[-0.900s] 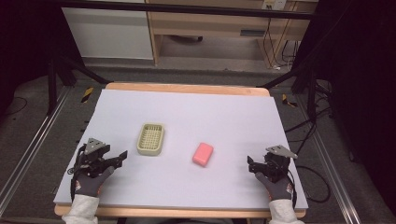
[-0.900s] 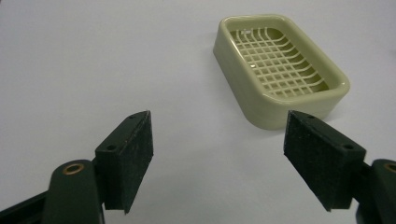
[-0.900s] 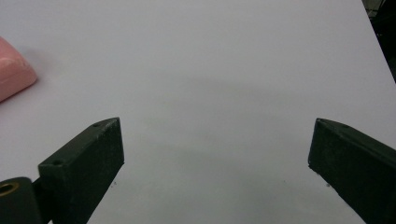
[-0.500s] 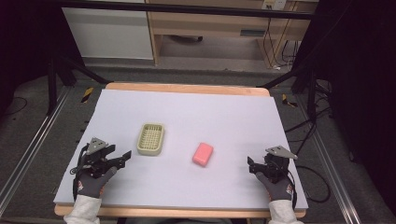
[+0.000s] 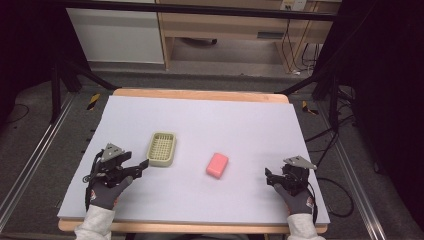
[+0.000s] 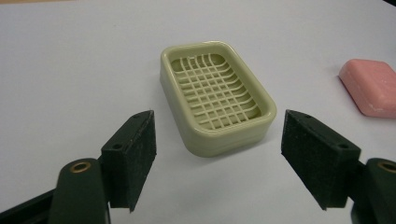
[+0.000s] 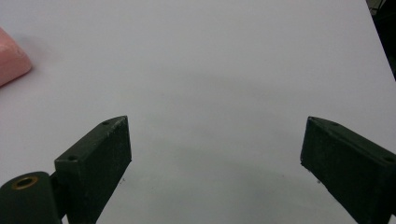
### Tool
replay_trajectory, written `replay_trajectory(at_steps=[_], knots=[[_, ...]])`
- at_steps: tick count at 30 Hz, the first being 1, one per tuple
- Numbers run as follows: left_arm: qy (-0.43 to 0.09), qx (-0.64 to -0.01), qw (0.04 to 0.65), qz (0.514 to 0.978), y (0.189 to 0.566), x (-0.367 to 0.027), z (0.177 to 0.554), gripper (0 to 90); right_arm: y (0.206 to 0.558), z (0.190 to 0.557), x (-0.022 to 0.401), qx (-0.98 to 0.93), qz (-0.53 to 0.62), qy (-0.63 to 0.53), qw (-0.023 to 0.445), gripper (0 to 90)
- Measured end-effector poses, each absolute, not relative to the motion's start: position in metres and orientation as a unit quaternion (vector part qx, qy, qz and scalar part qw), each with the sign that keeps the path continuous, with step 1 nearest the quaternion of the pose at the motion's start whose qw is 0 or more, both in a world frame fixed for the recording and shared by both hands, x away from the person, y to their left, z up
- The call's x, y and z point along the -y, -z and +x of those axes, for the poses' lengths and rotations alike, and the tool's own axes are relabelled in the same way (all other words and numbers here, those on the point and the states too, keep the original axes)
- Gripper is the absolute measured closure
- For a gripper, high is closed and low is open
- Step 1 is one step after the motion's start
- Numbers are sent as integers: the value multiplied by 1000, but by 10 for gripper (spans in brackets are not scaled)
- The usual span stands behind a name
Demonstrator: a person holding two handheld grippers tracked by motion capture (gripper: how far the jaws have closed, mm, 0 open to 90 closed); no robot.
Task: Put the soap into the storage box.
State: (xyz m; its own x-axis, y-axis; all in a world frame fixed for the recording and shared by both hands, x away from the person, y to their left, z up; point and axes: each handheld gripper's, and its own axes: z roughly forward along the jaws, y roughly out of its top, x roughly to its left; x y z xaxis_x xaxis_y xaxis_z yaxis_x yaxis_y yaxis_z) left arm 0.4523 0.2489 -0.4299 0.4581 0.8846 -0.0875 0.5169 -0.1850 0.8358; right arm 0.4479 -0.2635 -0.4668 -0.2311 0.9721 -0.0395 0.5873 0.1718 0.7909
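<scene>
soap dish: the pale green soap dish (image 6: 216,101) sits flat on the bench (image 5: 200,120), its gridded hollow facing up and nothing in it, so it looks ready to take something laid in from above
where it lies: left of the bench's middle, just ahead of the left gripper (image 5: 141,167), with its near short end turned toward the jaws
left gripper: jaws spread with nothing between the pads (image 6: 134,158); seen in the left gripper view, they stand apart about as wide as the dish and in line with it, probably so they can slide along its two long sides
contact: none yet; a strip of bare bench shows between the pad tips and the dish's near rim
soap: the pink soap (image 5: 217,165) lies flat near the middle, well apart from the dish on its right, free to be picked up on its own
right gripper: the right gripper (image 5: 268,177) rests low at the bench's right side, jaws spread and bare, pointing toward the soap but well short of it; likely waiting its turn
judgement: the dish seems the first thing to be handled
</scene>
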Motion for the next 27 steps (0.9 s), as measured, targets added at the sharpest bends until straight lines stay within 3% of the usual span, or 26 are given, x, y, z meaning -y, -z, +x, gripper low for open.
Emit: replay_trajectory(at_steps=[12,27], knots=[[-224,-444,423,758,402,-218,464,242,465,450,265,-709,549,-337,285,96],[-212,-401,428,782,393,-166,474,228,466,448,264,-710,546,-342,286,96]])
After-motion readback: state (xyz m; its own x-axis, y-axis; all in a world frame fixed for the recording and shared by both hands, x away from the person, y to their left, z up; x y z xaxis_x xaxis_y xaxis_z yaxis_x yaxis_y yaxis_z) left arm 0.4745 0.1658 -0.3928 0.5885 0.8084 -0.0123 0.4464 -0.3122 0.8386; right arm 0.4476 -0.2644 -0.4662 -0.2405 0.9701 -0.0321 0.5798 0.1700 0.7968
